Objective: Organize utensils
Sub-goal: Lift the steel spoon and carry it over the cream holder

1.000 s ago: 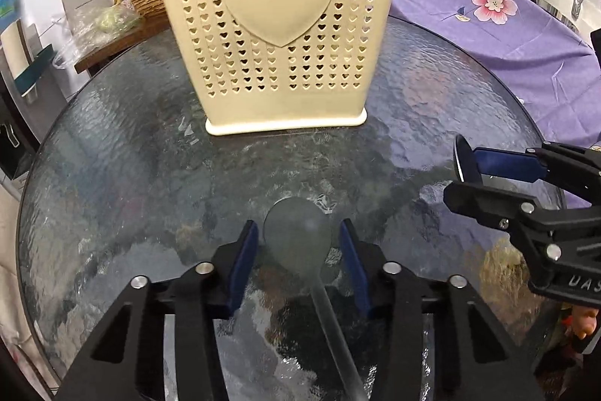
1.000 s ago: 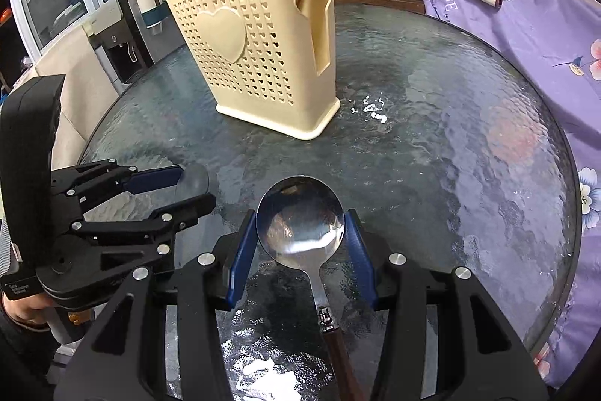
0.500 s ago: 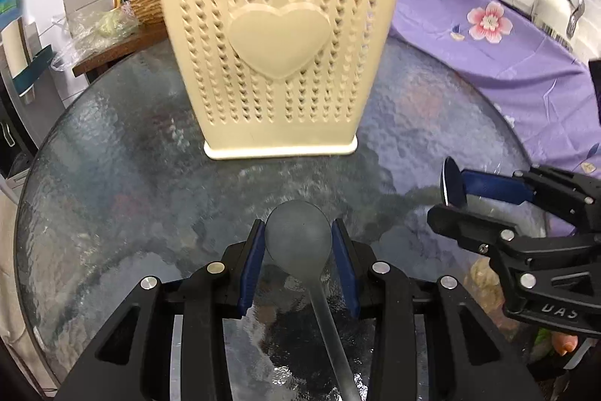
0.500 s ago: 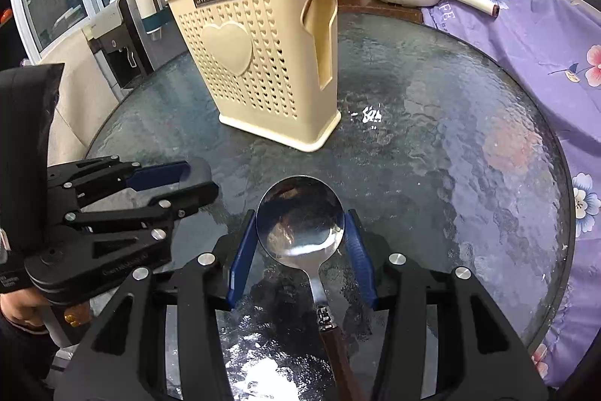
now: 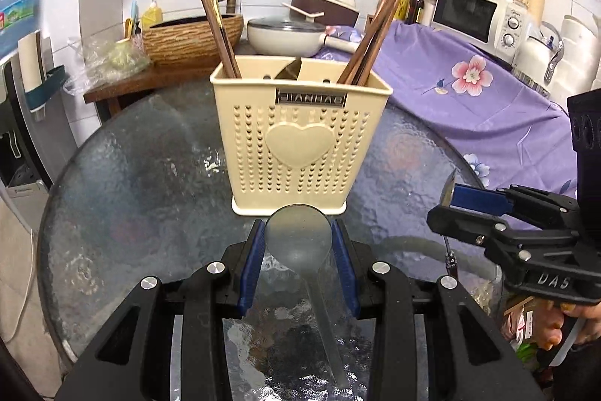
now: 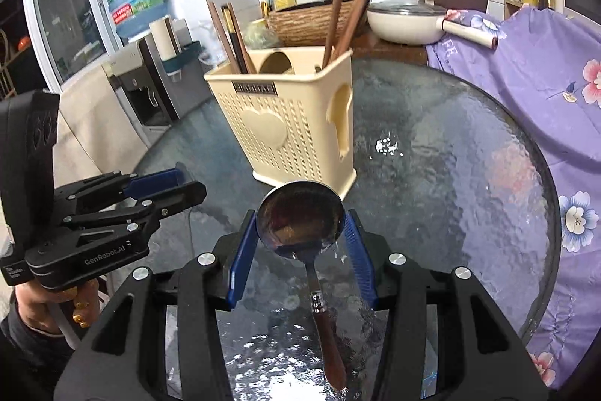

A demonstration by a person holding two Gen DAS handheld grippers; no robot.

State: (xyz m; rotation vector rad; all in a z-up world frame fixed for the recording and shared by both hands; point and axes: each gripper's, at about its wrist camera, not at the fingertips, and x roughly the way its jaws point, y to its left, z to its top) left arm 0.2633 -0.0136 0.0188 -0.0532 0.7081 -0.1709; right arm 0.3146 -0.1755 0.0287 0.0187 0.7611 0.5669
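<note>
A cream perforated utensil holder (image 5: 300, 138) with a heart on its front stands on the round glass table (image 5: 124, 198); it also shows in the right wrist view (image 6: 285, 123). Brown chopsticks (image 5: 218, 29) stick up from it. My left gripper (image 5: 298, 247) is shut on a translucent plastic spoon (image 5: 298, 239), held above the table in front of the holder. My right gripper (image 6: 300, 232) is shut on a metal spoon (image 6: 300, 218) with a brown handle. The right gripper shows at the right of the left wrist view (image 5: 488, 213).
A purple flowered cloth (image 5: 469, 100) covers the surface right of the table. Behind are a white pan (image 5: 285, 32), a woven basin (image 5: 191, 40), a microwave (image 5: 477, 14) and a water dispenser (image 6: 150, 62). The table edge runs close at left and right.
Both grippers have risen and drawn back from the holder with their spoons. The left gripper's fingers have closed from wide apart onto the plastic spoon's bowl.
</note>
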